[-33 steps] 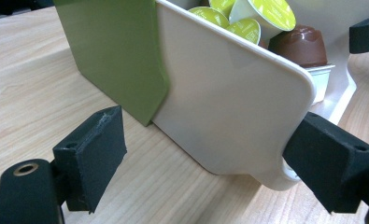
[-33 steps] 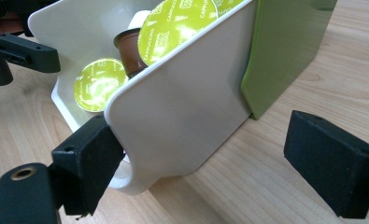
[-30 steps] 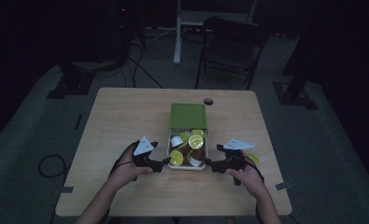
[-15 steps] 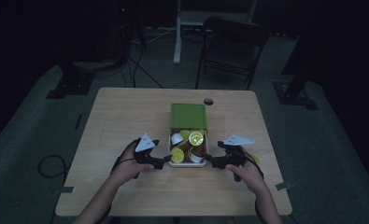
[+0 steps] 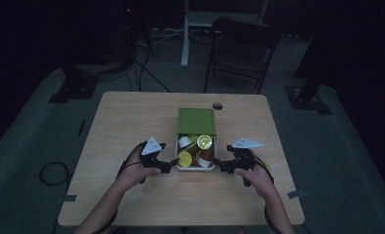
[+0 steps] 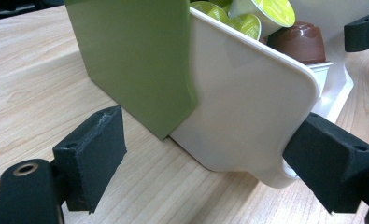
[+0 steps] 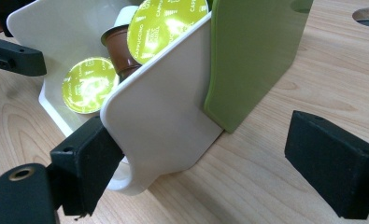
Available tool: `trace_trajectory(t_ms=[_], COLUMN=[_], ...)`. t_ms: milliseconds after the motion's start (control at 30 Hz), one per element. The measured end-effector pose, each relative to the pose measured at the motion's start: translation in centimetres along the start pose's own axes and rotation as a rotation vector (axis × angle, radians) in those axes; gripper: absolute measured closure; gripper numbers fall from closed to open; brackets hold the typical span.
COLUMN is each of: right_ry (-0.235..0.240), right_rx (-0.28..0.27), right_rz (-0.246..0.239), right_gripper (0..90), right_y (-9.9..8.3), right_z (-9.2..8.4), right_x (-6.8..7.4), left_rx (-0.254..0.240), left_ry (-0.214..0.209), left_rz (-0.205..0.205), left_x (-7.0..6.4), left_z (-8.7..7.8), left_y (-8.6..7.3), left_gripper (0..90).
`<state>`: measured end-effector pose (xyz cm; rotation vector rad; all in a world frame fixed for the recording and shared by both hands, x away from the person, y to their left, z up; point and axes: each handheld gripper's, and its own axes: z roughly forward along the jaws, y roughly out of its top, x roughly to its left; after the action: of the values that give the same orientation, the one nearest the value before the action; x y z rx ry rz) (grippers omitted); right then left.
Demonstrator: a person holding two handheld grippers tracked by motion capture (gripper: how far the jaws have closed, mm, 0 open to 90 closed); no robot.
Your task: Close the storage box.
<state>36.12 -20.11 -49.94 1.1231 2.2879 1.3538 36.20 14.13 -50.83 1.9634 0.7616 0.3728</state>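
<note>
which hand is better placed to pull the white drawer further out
Left gripper, narrowly: its open fingers straddle the white drawer at its front corner, one touching. The right gripper flanks the other corner likewise.

White drawer [image 5: 196, 166] of coffee capsules [image 5: 204, 142], half out of its green sleeve [image 5: 196, 121]

High view v. dim, murky; both gripper views bright, sharp

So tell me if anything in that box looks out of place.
The coffee capsules lie jumbled in the white plastic drawer, some on their sides, foil lids facing different ways. The drawer sticks halfway out of its green sleeve.
</note>
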Motion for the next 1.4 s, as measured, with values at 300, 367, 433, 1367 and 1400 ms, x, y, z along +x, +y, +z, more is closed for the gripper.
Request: trace_trajectory(t_ms=[300,367,433,1367,1400], right_ry=[-0.012,-0.016,-0.023,-0.054,-0.054], right_rx=[-0.010,-0.012,-0.010,-0.015,-0.017], right_rz=[0.015,0.021,0.017,0.083,0.084], right_gripper=[11.1,11.1,11.1,11.0,11.0], right_y=[0.5,0.7,0.8,2.1,2.1], right_z=[0.3,0.4,0.5,2.2,2.2], right_x=[-0.4,-0.5,-0.6,-2.5,-2.6], left_rx=[-0.016,-0.013,-0.009,-0.006,-0.006], left_ry=[0.008,0.011,0.015,0.040,0.040], left_rz=[-0.017,-0.012,-0.008,-0.024,-0.024], left_x=[0.5,0.7,0.8,2.6,2.6], left_z=[0.2,0.3,0.4,2.1,2.1], left_y=[0.4,0.6,0.7,1.9,1.9], left_gripper=[14.5,14.5,14.5,14.4,14.4])
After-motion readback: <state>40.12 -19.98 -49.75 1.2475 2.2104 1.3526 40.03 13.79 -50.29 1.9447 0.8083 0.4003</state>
